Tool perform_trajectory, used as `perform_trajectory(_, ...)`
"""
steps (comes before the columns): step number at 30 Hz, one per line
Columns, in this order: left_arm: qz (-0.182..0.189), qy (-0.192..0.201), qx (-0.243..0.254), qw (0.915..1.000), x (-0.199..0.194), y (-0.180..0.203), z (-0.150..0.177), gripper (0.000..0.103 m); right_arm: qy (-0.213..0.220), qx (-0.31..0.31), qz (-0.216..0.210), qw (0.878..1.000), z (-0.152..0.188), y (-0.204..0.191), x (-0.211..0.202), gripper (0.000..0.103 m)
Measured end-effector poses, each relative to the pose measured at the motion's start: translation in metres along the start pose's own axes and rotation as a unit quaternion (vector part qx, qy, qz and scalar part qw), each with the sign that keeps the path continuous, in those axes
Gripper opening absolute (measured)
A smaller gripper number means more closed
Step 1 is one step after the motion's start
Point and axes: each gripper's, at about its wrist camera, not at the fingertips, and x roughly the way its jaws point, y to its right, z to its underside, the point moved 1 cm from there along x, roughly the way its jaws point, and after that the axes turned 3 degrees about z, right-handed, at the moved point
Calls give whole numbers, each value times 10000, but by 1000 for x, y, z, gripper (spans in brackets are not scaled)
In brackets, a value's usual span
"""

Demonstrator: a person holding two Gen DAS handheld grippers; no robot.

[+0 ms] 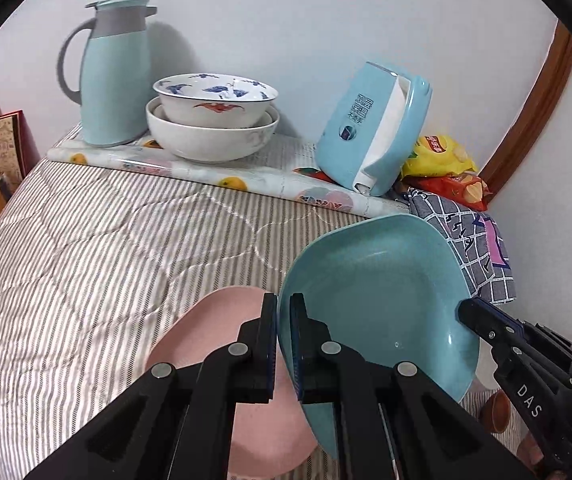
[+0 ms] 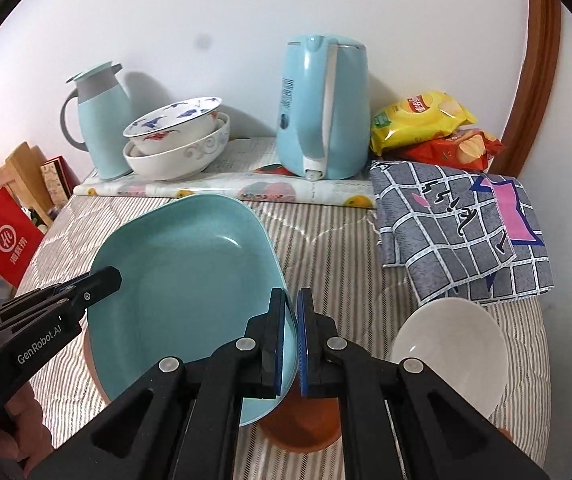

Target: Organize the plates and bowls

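Observation:
A teal squarish plate (image 1: 382, 300) is held up between both grippers above the striped cloth. My left gripper (image 1: 283, 344) is shut on its left rim; my right gripper (image 2: 290, 340) is shut on its right rim, and the plate also shows in the right wrist view (image 2: 181, 280). A pink plate (image 1: 221, 332) lies under it on the cloth. A white bowl (image 2: 450, 348) sits to the right and a brown bowl (image 2: 298, 424) sits below my right gripper. Two stacked bowls, a painted one in a white one (image 1: 213, 120), stand at the back.
A teal jug (image 1: 113, 76) and a teal kettle (image 2: 322, 108) stand at the back on a fruit-print mat (image 1: 245, 180). Snack bags (image 2: 438, 128) and a checked cloth (image 2: 462, 232) lie at the right. Boxes and a red bag (image 2: 5, 236) stand left of the table.

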Motion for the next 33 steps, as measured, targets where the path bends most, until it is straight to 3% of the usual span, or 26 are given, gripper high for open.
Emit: perform_trajectory(33, -60, -201, -781, 9967, 3, -85, 34, 7, -294, -645, -139, 9974, 24, -74, 28, 7)
